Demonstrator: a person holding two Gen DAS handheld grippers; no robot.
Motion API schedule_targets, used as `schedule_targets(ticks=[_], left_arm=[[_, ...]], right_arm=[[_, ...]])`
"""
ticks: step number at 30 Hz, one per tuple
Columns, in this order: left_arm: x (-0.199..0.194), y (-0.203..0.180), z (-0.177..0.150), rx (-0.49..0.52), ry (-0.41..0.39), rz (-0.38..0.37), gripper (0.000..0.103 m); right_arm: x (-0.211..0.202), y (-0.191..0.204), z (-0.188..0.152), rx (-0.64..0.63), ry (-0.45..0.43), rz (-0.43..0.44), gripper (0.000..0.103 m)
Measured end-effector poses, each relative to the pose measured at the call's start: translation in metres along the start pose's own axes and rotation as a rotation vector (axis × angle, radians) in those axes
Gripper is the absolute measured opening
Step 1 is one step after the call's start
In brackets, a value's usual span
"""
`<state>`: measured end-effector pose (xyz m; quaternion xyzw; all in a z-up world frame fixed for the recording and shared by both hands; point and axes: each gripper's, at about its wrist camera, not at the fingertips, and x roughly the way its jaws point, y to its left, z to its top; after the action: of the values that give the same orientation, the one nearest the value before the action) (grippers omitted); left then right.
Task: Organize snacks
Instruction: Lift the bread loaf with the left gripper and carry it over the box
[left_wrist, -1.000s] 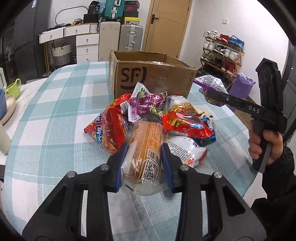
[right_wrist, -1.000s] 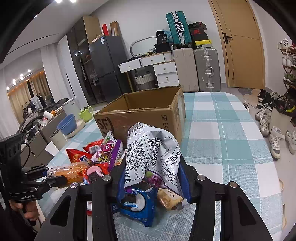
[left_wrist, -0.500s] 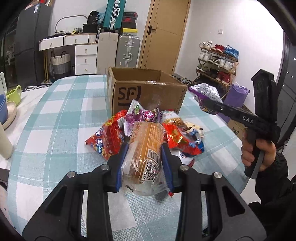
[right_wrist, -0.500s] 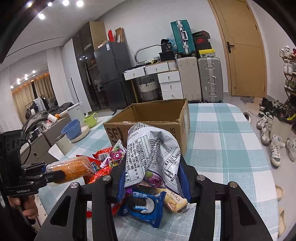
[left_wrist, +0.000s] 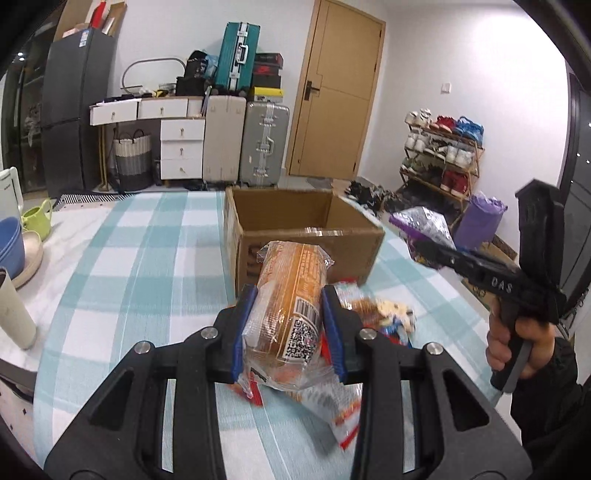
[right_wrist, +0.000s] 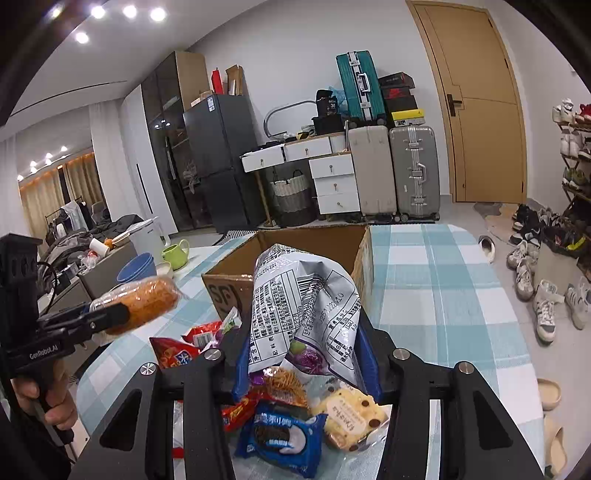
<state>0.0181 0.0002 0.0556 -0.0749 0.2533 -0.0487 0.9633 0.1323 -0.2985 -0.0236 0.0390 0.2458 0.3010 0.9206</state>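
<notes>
Bread in a clear wrapper (left_wrist: 288, 317) is clamped between the two blue pads of the left gripper (left_wrist: 290, 328) in the left wrist view, its printed end reaching forward past the fingertips and its tail of wrapper hanging below them. It is held off the checked tablecloth (left_wrist: 122, 266), in front of the one open cardboard box (left_wrist: 306, 236), whose near wall shows just behind the loaf. Loose snack packets (left_wrist: 384, 314) are seen on the cloth below and to the right of the pads, blurred, so their number cannot be told. At the right edge the right gripper (left_wrist: 424, 243) is seen side on, closed on one silver and purple bag (left_wrist: 421, 225) and held by a hand (left_wrist: 517, 343).

From the right wrist view, the silver bag (right_wrist: 303, 314) is pinched between the blue pads of the right gripper (right_wrist: 304, 350), standing upright with its printed back to the camera and covering part of the box (right_wrist: 229, 291) behind it. Below the pads three packets can be made out: one blue cookie pack (right_wrist: 280, 435), one yellow cake (right_wrist: 347, 413) and one red pack (right_wrist: 236, 410). Two more red bags (right_wrist: 177, 350) lie to the left on the cloth. At the left, the left gripper (right_wrist: 107, 317) is seen gripping the bread (right_wrist: 147, 302) in the air, level with the box's rim.
</notes>
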Motion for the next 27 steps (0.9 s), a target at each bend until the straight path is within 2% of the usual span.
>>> schedule_targets(ticks=[10,19,27], left_arm=[[0.024,0.006,0.049,-0.03,-0.076,0.061,0.032],[0.068,0.013,0.078,-0.062,-0.07,0.059,0.032],[0.12,0.009,0.093,-0.033,-0.037,0.078,0.032]], right_arm=[[0.027,0.002,0.028,-0.01,-0.002,-0.006,0.048],[0.057,-0.002,0.039,-0.022,0.022,-0.008,0.048],[0.091,-0.009,0.049,-0.024,0.044,-0.001,0.048]])
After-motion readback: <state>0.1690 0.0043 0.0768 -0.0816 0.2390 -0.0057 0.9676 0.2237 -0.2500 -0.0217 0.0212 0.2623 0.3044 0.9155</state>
